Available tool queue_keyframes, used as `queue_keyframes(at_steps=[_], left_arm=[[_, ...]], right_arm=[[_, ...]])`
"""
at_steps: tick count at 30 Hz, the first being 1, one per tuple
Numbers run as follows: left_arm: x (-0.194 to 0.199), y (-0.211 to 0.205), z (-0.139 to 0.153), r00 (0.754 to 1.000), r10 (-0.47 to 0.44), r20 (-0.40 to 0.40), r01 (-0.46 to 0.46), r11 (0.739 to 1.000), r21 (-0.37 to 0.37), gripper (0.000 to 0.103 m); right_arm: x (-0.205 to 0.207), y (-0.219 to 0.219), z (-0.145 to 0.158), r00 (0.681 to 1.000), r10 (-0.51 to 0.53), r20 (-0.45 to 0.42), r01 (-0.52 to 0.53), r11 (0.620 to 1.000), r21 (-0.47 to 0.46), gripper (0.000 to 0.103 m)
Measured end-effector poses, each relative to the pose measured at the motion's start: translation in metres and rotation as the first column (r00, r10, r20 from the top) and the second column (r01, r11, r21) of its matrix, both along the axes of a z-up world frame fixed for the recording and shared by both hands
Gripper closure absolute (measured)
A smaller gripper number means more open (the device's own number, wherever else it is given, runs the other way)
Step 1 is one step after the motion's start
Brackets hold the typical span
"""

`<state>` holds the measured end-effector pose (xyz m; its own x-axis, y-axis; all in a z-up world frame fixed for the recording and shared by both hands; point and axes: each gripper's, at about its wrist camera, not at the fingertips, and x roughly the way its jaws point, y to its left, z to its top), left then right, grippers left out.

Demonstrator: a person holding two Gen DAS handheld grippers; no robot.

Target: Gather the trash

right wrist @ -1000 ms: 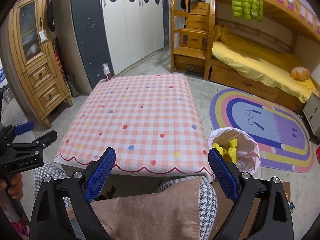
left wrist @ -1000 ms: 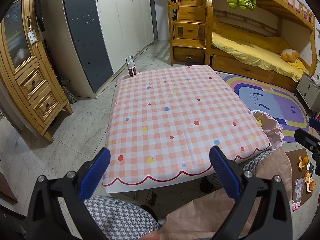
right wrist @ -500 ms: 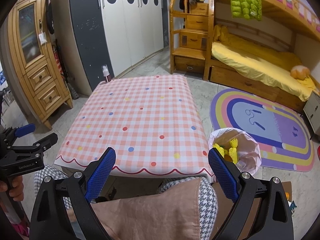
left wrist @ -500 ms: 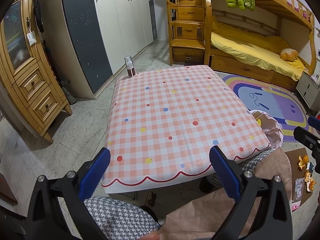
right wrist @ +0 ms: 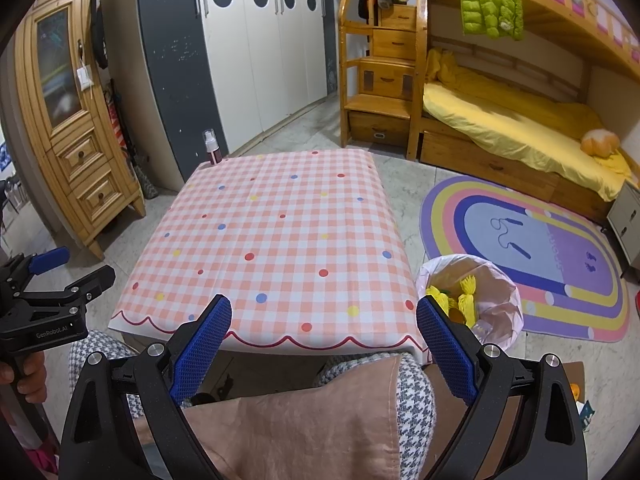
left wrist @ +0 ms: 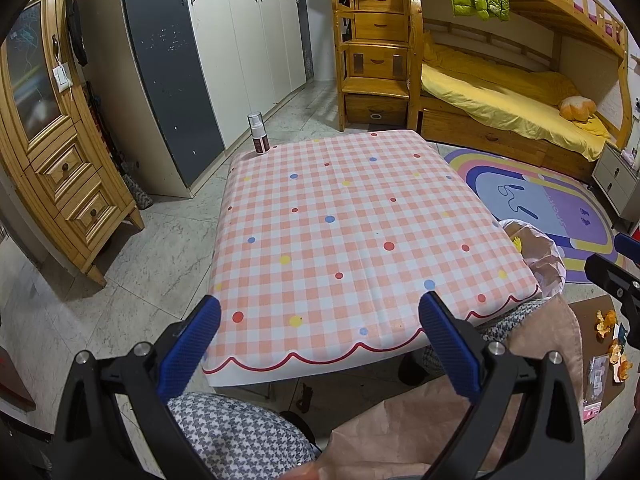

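Observation:
A bin (right wrist: 508,300) lined with a pale pink bag stands on the floor at the table's right corner, with yellow wrappers (right wrist: 466,300) inside; its rim (left wrist: 548,248) peeks past the table in the left wrist view. Orange peels and wrappers (left wrist: 608,340) lie on a cardboard sheet on the floor at the right. My left gripper (left wrist: 320,316) is open with nothing between its fingers, held over the near table edge. My right gripper (right wrist: 324,316) is open and empty too, above the person's lap.
A pink checked tablecloth (left wrist: 352,232) covers the low table. A small spray bottle (left wrist: 258,138) stands at its far left corner. Wooden cabinet (left wrist: 52,152) at left, wardrobe behind, bunk bed (left wrist: 500,96) and rainbow rug (right wrist: 540,248) at right. The person's knees sit under the near edge.
Both grippers stay open and empty; the views have shifted only slightly.

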<state>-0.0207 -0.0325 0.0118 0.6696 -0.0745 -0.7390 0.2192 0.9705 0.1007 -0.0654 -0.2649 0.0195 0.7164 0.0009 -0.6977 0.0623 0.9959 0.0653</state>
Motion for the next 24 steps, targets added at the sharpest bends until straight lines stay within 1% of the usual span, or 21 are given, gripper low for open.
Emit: queue_keyframes(at_steps=[24], left_arm=[[0.0017,0.0036,0.0007,1.000,0.012,0.003,-0.012,1.000,-0.002,0.007]], right_arm=[[-0.0006,0.0000,-0.0026,1.000,0.001,-0.004,-0.001,1.000,0.002,0.010]])
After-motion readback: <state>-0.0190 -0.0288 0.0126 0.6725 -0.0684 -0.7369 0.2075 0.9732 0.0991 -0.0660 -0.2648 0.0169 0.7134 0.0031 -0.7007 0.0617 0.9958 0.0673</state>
